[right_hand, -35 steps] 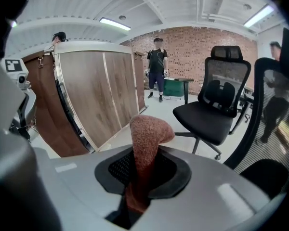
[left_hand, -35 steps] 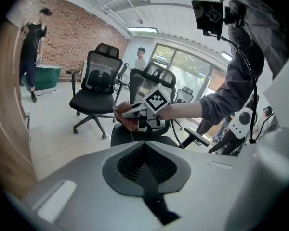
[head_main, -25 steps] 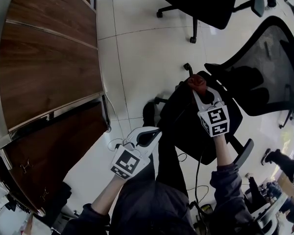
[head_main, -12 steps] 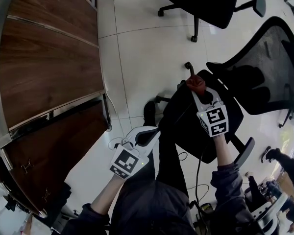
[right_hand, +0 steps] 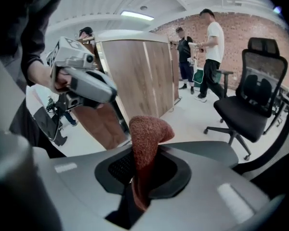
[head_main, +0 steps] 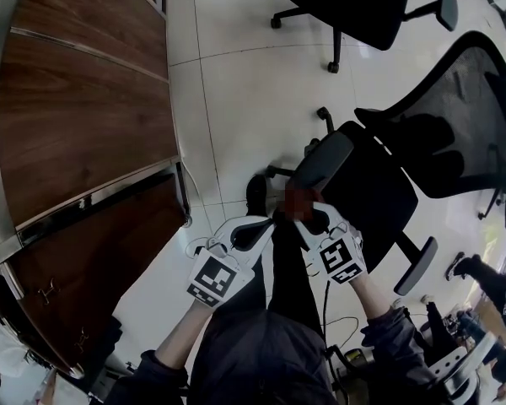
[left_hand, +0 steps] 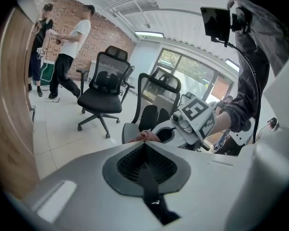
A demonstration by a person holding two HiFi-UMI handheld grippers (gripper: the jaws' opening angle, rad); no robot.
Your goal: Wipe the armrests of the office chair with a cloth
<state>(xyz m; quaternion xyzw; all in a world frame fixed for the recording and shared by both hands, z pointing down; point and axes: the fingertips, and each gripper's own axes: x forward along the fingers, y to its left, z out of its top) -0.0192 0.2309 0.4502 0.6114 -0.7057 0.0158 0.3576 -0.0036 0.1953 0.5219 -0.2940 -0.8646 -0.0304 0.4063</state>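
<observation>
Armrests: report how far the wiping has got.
Done: the cloth, clamped in the right tool, has been drawn from the far end of one armrest to its near end, so one pass looks made. In hand: the cloth sits at that near end, and the left tool is shut and empty. Left: the other armrest, away from the cloth, probably still to do.

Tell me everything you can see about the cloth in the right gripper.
The cloth is a small reddish-brown piece with a nubby, terry-like look. The right gripper pinches its lower part between its jaws. The free upper end stands up and flops over into a rounded fold. In the head view it sits at the near end of the grey armrest; whether it touches the pad cannot be told.
</observation>
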